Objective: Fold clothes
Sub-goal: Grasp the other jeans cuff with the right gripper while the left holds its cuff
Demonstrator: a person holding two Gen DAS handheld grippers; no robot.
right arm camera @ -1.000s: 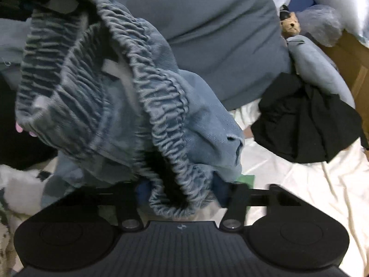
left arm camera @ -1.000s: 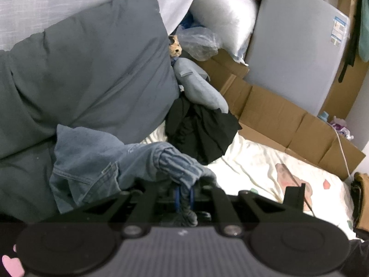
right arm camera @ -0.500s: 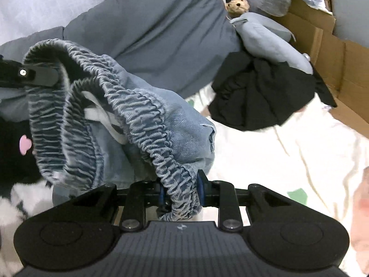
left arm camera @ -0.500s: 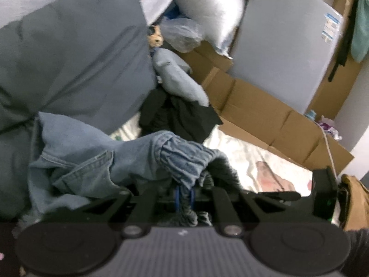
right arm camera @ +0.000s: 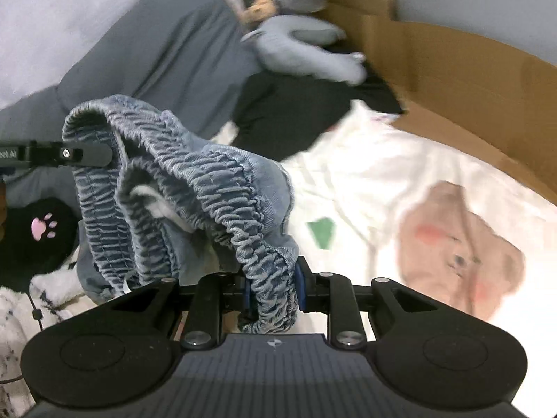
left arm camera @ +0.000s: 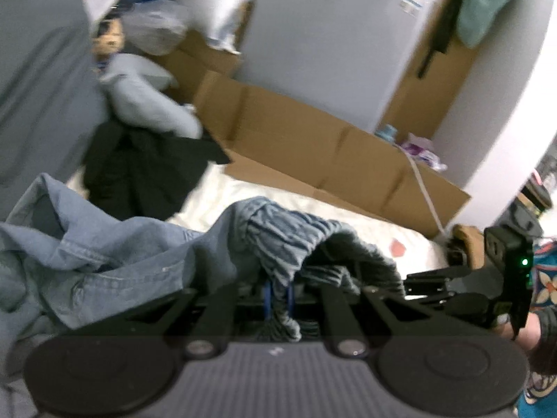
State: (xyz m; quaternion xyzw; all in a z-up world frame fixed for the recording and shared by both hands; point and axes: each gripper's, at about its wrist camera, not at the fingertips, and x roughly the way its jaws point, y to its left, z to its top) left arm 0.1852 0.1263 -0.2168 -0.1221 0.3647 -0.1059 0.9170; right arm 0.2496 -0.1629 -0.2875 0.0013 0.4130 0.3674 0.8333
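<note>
Both grippers clamp the jeans' (right arm camera: 222, 188) elastic waistband – the left gripper (left arm camera: 277, 296) narrow on one fold, the right gripper (right arm camera: 272, 292) on a thicker bunch. The jeans hang over the bed sheet (right arm camera: 383, 181); a black garment (right arm camera: 292, 118) lies at 12 o'clock.

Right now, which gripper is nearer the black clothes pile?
Left, it seems. The left gripper holds the jeans just in front of the black pile; the right gripper grips the waistband farther out over the sheet.
</note>
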